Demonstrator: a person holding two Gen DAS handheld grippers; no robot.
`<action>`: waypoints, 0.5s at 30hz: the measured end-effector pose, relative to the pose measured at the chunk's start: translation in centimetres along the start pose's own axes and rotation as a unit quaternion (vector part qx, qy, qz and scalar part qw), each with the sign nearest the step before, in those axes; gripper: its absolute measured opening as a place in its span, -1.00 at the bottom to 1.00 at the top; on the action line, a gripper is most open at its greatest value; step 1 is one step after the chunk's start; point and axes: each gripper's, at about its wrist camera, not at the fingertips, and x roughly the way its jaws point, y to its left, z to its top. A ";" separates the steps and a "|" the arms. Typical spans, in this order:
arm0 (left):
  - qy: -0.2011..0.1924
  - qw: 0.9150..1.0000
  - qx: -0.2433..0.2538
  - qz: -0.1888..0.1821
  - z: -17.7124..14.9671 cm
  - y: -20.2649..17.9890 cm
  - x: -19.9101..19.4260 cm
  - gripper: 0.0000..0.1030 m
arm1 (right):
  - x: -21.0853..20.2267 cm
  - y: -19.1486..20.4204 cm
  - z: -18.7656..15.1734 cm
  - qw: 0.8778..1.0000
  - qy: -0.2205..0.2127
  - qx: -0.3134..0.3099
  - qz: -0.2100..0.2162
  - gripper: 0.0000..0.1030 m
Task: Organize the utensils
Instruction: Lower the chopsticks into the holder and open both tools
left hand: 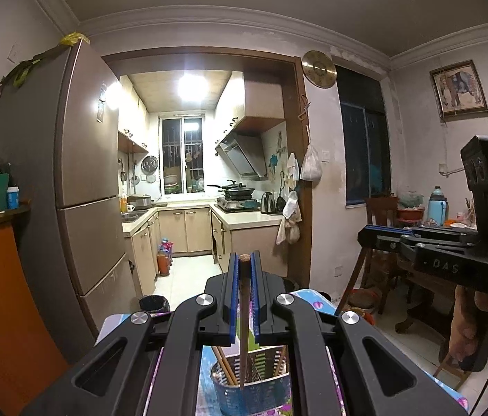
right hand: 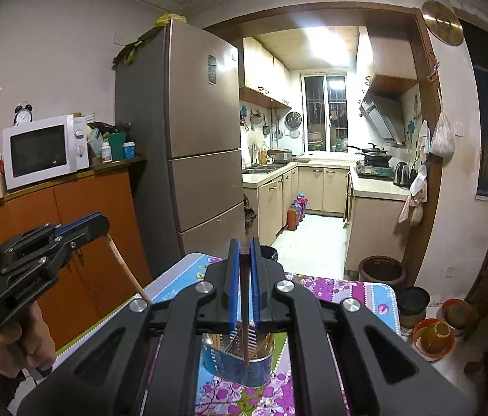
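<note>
Left wrist view: left hand-held gripper (left hand: 244, 270) is closed on a dark chopstick (left hand: 244, 315), tip pointing down into the utensil holder (left hand: 250, 391), a perforated metal caddy with a blue band that already has several chopsticks in it. Right wrist view: right hand-held gripper (right hand: 244, 253) is likewise clamped on a dark reddish chopstick (right hand: 245, 308), tip hanging just over or just inside the same utensil holder (right hand: 240, 364); can't tell which. The left unit also shows from the side there (right hand: 100, 225), its stick slanting down toward the holder.

Step in hand, as a judgement: drop both sticks into the holder. Advice: keep each stick near vertical, get the tip below the rim before opening, release one at a time so the two don't collide, and aim for a gap beside the chopsticks already in there. The holder looks light, so a sideways nudge could tip it.

Holder sits on a surface (right hand: 347, 291) covered with a purple-and-blue floral cloth. Room: fridge (right hand: 202, 131) by the kitchen doorway, microwave (right hand: 43, 149) on an orange cabinet (right hand: 88, 215), round wall clock (left hand: 319, 69), lit galley kitchen behind.
</note>
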 end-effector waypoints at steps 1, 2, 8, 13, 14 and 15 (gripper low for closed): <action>-0.001 1.000 0.001 0.001 0.0 -0.1 0.4 -0.85 | 0.5 -0.2 0.1 1.000 0.001 0.003 0.000 -0.91; -0.001 1.000 0.002 0.000 0.1 -0.1 0.7 -0.85 | 0.9 -0.4 0.3 1.000 0.001 0.005 -0.001 -0.91; 0.005 1.000 0.000 0.003 -0.4 0.2 3.1 -0.85 | 3.1 -0.9 0.4 1.000 0.008 0.008 -0.004 -0.91; 0.013 1.000 -0.005 0.002 -1.2 0.8 4.9 -0.85 | 5.0 -1.9 -0.2 1.000 0.019 0.019 -0.007 -0.91; 0.016 1.000 -0.007 0.002 -1.5 0.9 5.4 -0.85 | 5.5 -2.2 -0.4 0.999 0.023 0.022 -0.007 -0.91; 0.019 1.000 -0.008 0.002 -1.6 1.0 5.8 -0.85 | 5.9 -2.3 -0.5 0.999 0.025 0.025 -0.007 -0.91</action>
